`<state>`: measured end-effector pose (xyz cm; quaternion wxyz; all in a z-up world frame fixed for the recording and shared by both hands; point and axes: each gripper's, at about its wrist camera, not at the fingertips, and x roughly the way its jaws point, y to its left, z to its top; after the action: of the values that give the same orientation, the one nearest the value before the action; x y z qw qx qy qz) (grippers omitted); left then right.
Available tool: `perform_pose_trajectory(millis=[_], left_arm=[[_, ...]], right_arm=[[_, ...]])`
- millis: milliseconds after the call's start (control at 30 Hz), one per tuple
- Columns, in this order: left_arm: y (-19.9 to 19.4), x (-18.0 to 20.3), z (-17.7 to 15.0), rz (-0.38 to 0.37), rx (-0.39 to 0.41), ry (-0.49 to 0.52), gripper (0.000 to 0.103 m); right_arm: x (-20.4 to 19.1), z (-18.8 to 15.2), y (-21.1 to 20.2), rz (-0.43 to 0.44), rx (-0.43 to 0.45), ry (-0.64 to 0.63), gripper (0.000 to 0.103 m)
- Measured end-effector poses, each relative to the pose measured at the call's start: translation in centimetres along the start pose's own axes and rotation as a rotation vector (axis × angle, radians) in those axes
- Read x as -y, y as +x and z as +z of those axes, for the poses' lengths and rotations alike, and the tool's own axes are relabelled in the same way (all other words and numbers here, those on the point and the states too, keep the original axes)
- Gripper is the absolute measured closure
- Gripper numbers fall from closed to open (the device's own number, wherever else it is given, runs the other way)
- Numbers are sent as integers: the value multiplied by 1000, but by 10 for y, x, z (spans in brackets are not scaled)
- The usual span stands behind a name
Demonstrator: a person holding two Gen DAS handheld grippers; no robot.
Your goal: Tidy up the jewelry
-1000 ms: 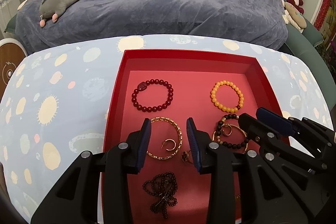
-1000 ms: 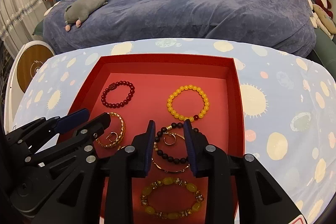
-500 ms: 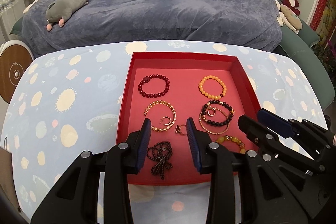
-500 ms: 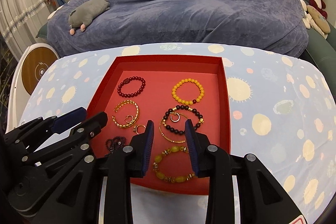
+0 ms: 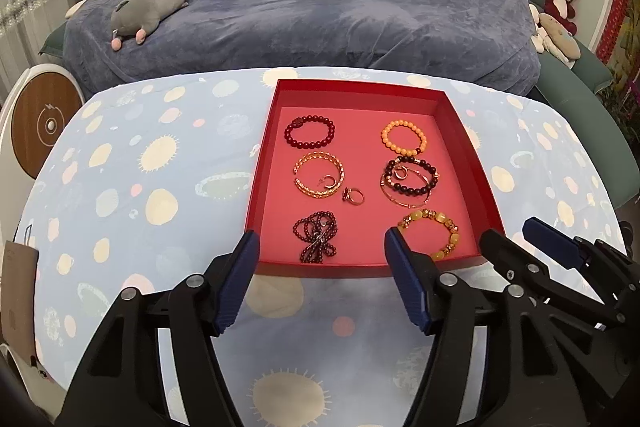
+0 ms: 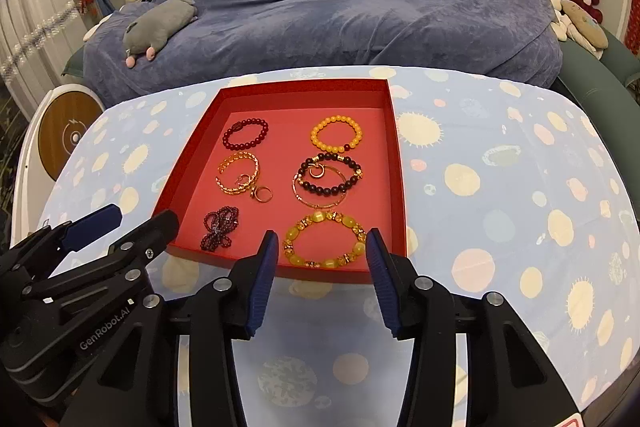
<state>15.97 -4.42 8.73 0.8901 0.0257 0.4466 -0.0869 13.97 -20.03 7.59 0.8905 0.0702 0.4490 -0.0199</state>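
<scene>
2 parted grippers (image 5: 320, 247) (image 6: 322, 241) short of red tray (image 5: 452, 115)

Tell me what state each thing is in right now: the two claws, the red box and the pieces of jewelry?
Left gripper: open, empty, near the tray's front edge.
Right gripper: open, empty.
Red tray: lidless, on the table.
Dark red bracelet: flat, round.
Orange bracelet: flat, round.
Gold bangle: flat, an earring inside.
Ring: loose.
Dark necklace: bunched.
Yellow bracelet: flat.
</scene>
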Motion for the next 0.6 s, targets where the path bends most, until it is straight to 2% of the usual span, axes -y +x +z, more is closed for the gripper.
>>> perform_pose_trajectory(millis=[167,367,433,600], left_arm=[[-8,-4,-12,25,5,-14,26],[-11,-10,-24,46,0,-23,16],[-12,-13,-28,46,0,-34,14],[-13,-16,-35,54,-5,-41,12]], right_arm=[[3,-13,-8,-16,10,7,46],[6,-27,-12,-19,9,9,38],[7,-32,-13,-18,8,12,34],[3,-38,-15,-31,7,-15,32]])
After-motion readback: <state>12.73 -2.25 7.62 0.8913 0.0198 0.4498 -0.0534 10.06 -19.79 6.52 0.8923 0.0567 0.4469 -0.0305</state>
